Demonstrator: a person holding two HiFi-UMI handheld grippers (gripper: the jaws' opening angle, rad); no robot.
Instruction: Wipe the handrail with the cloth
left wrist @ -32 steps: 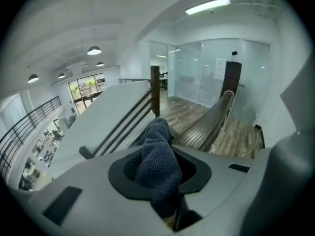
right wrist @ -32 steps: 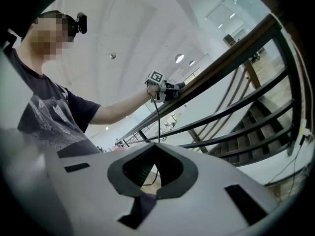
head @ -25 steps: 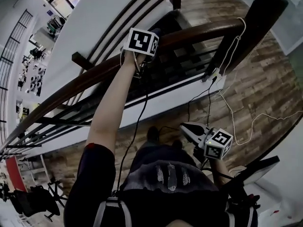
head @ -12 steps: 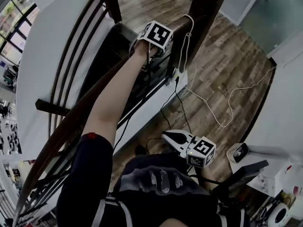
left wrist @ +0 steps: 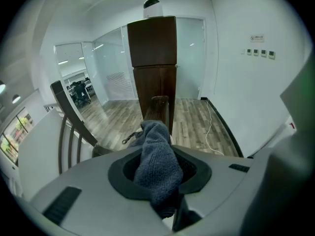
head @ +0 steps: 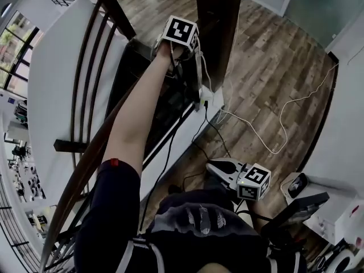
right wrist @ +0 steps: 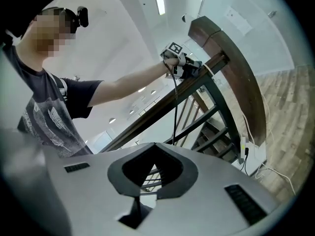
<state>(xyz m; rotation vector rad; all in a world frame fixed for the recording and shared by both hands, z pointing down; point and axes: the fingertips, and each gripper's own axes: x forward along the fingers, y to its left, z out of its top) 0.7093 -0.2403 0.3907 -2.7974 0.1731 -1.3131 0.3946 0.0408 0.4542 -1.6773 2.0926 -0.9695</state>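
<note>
1. Wood-plank floor point(head: 267, 67) below a stair landing; dark newel post point(head: 219, 21) at 12 o'clock, top cut off.
2. Left tongs point(head: 182, 44) clenched on grey cloth point(left wrist: 156, 156), at handrail point(left wrist: 158, 107) end by the post.
3. Cloth-to-rail contact hidden behind tongs body.
4. Right tongs point(head: 216, 165) at 5 o'clock: closed, nothing between, well apart from rail.

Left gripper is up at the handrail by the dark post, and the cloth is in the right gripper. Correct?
Not quite. The cloth is clamped in the left gripper, as the left gripper view shows; the right gripper holds nothing. The rest stands: the left is at the handrail by the post.
</note>
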